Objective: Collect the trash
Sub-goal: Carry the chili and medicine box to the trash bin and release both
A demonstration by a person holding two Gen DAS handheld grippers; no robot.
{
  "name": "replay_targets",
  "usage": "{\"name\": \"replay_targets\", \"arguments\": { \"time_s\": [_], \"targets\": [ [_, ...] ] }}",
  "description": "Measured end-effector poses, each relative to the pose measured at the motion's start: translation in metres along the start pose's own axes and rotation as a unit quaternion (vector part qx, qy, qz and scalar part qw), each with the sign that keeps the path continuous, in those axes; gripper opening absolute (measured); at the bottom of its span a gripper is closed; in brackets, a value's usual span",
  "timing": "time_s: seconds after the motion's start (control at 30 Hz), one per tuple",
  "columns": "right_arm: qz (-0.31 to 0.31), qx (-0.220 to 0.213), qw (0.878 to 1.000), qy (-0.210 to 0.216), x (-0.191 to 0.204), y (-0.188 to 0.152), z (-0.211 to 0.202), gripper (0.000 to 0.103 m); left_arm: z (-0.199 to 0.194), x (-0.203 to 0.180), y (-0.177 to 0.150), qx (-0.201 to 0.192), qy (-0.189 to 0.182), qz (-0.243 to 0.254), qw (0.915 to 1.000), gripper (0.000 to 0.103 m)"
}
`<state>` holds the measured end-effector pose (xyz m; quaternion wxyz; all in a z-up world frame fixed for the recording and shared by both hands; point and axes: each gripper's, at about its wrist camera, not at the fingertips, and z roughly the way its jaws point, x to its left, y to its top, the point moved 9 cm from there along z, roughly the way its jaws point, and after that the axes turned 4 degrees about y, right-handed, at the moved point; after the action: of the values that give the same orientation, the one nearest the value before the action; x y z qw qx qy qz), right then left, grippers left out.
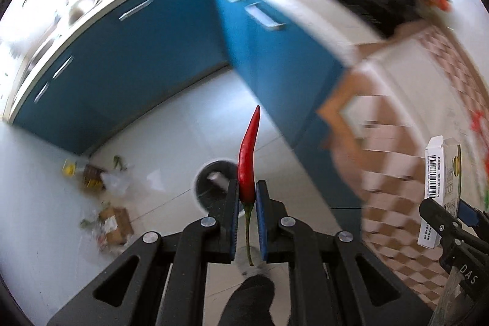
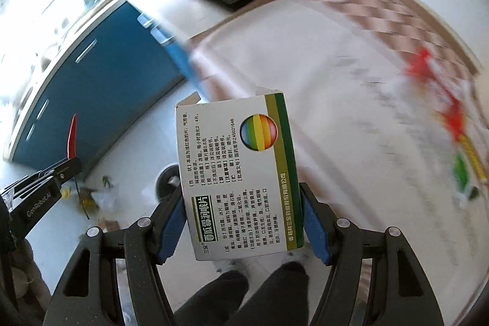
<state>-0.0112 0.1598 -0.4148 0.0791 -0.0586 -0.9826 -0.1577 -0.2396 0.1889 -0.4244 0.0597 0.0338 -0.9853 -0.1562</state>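
My left gripper (image 1: 247, 191) is shut on a red chili pepper (image 1: 248, 155), tip up, green stem hanging down between the fingers. My right gripper (image 2: 243, 203) is shut on a white and green medicine box (image 2: 238, 173) with an open top flap. Both are held high above the floor. A round dark trash bin (image 1: 212, 184) stands on the floor below, partly hidden behind the left fingers; it also shows in the right wrist view (image 2: 166, 181). The right gripper with the box shows at the right edge of the left wrist view (image 1: 443, 213).
Several pieces of trash lie on the white floor: a cardboard piece (image 1: 114, 223), a clear plastic bag (image 1: 114, 182), a yellow item (image 1: 68, 168). Blue cabinets (image 1: 122, 75) run along the wall. A table with a checked cloth (image 2: 351, 66) carries colourful scraps (image 2: 455, 118).
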Motion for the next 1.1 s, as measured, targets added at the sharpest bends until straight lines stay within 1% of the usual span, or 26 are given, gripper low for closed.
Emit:
{"name": "replay_targets", "arguments": {
  "time_s": [0.1,0.13,0.2,0.3,0.33,0.37,0.4,0.43,0.57,0.7,0.73,0.87,0.97,1.03,1.07,1.1],
  "targets": [
    [-0.024,0.014,1.0,0.01,0.054,-0.003,0.044,0.07,0.049,0.051,-0.006,0.034,0.012,-0.032,0.9989,0.008],
    [-0.033,0.023,0.999,0.015,0.075,-0.006,0.066,0.07,0.062,0.061,-0.009,0.043,0.013,-0.04,0.9982,0.008],
    [-0.043,0.039,0.998,0.021,0.102,-0.011,0.104,0.07,0.102,0.082,-0.017,0.068,0.016,-0.055,0.9961,0.008],
    [-0.057,0.064,0.996,0.026,0.132,-0.023,0.162,0.07,0.168,0.102,-0.032,0.106,0.001,-0.076,0.9914,0.008],
    [-0.063,0.076,0.995,0.027,0.141,-0.029,0.189,0.07,0.197,0.107,-0.04,0.124,-0.008,-0.086,0.9886,0.008],
    [-0.067,0.086,0.994,0.027,0.147,-0.035,0.211,0.07,0.223,0.108,-0.048,0.143,-0.024,-0.091,0.9852,0.008],
    [-0.068,0.096,0.993,0.031,0.15,-0.041,0.233,0.07,0.24,0.11,-0.053,0.156,-0.037,-0.1,0.982,0.008],
    [-0.07,0.11,0.991,0.036,0.155,-0.049,0.26,0.07,0.27,0.112,-0.062,0.174,-0.054,-0.117,0.9764,0.008],
    [-0.084,0.155,0.984,0.039,0.161,-0.081,0.354,0.07,0.356,0.1,-0.087,0.222,-0.102,-0.127,0.9614,0.008],
    [-0.086,0.192,0.977,0.043,0.156,-0.11,0.438,0.07,0.419,0.093,-0.106,0.253,-0.12,-0.124,0.9519,0.008],
    [-0.082,0.199,0.976,0.047,0.154,-0.114,0.453,0.07,0.437,0.093,-0.113,0.262,-0.124,-0.127,0.9487,0.008],
    [-0.077,0.223,0.97,0.058,0.152,-0.135,0.511,0.07,0.474,0.088,-0.128,0.283,-0.133,-0.131,0.9409,0.008],
    [-0.082,0.237,0.966,0.061,0.157,-0.145,0.547,0.07,0.487,0.092,-0.134,0.288,-0.117,-0.132,0.9411,0.01],
    [-0.084,0.244,0.964,0.065,0.155,-0.152,0.564,0.071,0.489,0.092,-0.135,0.291,-0.116,-0.132,0.9404,0.012],
    [-0.091,0.246,0.962,0.073,0.157,-0.155,0.571,0.071,0.49,0.095,-0.137,0.29,-0.113,-0.137,0.9404,0.014],
    [-0.09,0.251,0.961,0.077,0.158,-0.156,0.579,0.072,0.49,0.098,-0.136,0.287,-0.111,-0.141,0.9411,0.026]
  ]
}}
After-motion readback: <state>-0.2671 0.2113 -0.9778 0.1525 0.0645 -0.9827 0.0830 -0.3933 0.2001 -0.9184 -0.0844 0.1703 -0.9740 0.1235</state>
